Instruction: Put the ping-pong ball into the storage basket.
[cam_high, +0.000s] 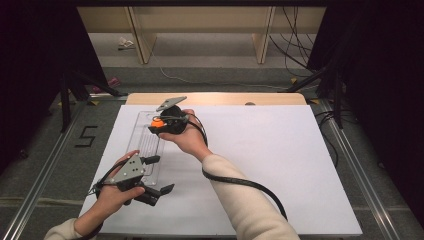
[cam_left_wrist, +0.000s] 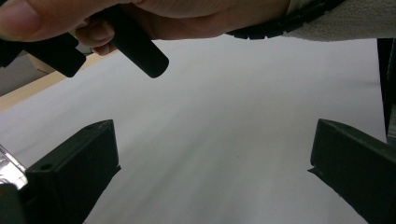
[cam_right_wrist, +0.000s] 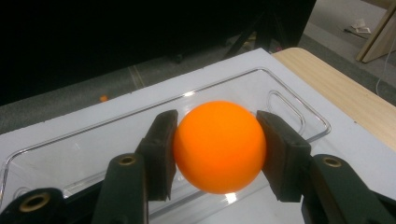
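The right gripper (cam_right_wrist: 219, 149) clamps a round orange plastic ball (cam_right_wrist: 218, 145), no long axis, above the clear plastic tray (cam_right_wrist: 299, 109). The tray's inside looks bare. Beside the tray, the left gripper (cam_high: 157, 175) is spread wide, holding nothing.

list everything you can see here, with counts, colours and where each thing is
ball: 1, orange, clamped between the right gripper's fingers above the tray
tray: 1, clear plastic, long, on the sheet's left part
sheet: 1, white, covering most of the table
table: 1, light wood, its far edge showing beyond the sheet
number mark: 1, black, on the floor left of the table
left gripper: 1, black with a grey plate, open, at the tray's near end
right gripper: 1, black, shut on the ball
hands: 2, sleeves pale
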